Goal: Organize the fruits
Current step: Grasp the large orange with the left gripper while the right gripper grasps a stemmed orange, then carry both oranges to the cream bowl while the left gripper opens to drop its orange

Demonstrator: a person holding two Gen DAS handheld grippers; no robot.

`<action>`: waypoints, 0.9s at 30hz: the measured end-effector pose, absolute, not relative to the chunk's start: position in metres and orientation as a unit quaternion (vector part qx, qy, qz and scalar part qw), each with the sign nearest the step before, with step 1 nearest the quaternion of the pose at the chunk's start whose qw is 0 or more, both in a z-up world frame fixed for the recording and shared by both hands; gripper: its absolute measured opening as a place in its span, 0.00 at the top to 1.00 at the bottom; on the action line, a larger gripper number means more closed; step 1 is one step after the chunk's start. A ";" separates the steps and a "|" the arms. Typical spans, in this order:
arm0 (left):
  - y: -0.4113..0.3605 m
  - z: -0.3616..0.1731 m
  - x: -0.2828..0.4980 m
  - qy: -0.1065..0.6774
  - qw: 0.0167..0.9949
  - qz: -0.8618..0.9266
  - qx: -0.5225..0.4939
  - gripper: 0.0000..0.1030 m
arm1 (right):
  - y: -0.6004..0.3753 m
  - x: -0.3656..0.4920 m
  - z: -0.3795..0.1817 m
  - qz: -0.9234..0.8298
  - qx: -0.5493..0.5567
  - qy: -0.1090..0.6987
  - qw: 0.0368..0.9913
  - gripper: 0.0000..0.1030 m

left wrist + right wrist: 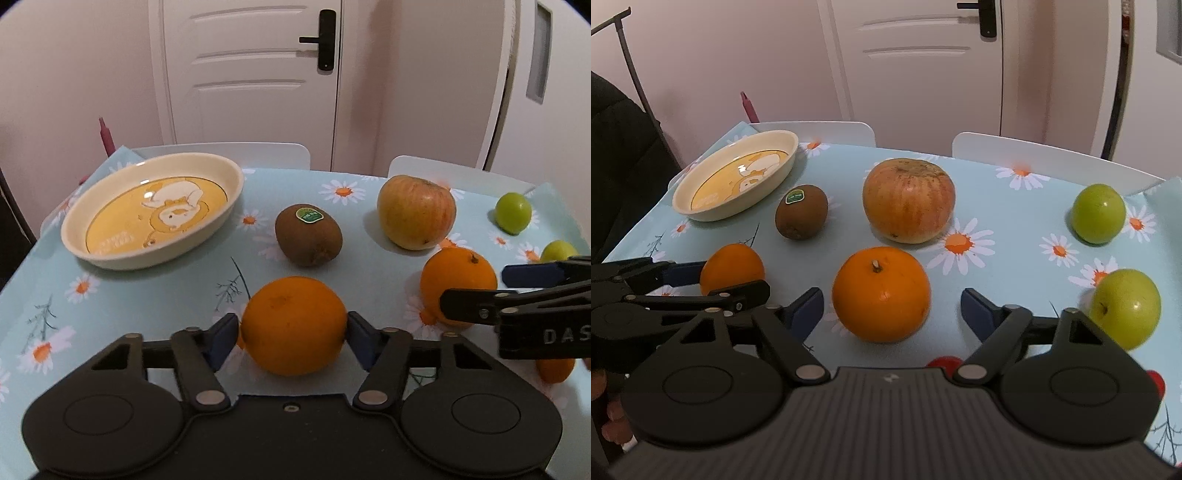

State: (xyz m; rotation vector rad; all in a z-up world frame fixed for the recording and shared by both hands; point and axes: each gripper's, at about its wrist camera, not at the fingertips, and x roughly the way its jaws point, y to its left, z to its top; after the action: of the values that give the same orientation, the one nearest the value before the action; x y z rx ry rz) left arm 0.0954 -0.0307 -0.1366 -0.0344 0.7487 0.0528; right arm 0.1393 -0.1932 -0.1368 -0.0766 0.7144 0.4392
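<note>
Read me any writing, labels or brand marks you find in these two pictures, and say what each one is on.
"DAS", cut off at the picture's edge: on the body of the right tongs, seen from the left wrist.
Green sticker on the kiwi: print too small to read.
Pale lettering inside the oval dish, below the cartoon figure: too blurred to read.
Small emblem on the right tongs' ridged housing: a mark, no letters.

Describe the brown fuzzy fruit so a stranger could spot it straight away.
Start at the cream oval dish with the yellow cartoon at the far left of the daisy-print tablecloth. Just to its right, short of the big reddish-yellow apple, lies the kiwi. It is the only brown fruit among orange and green ones, and the only one with a green sticker.
</note>
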 end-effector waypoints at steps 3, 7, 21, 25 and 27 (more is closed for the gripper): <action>-0.032 -0.137 0.093 0.363 0.931 0.030 -0.018 0.37 | -0.191 0.141 -0.137 0.220 -0.041 0.349 0.910 0.15; -0.033 -0.136 0.090 0.363 0.931 0.032 -0.017 0.38 | -0.187 0.142 -0.138 0.224 -0.042 0.348 0.909 0.16; -0.024 -0.127 0.074 0.365 0.930 0.047 -0.014 0.38 | -0.180 0.144 -0.135 0.224 -0.052 0.347 0.909 0.26; -0.017 -0.109 0.066 0.353 0.934 0.058 -0.016 0.38 | -0.177 0.141 -0.123 0.230 -0.043 0.346 0.909 0.26; -0.012 -0.099 0.063 0.350 0.934 0.064 -0.020 0.38 | -0.173 0.139 -0.114 0.235 -0.042 0.341 0.909 0.26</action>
State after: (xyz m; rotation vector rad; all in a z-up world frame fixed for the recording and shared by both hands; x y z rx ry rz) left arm 0.0631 -0.0116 -0.0990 -0.0411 0.7160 0.1314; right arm 0.1387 -0.1729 -0.1140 -0.0862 0.7043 0.4841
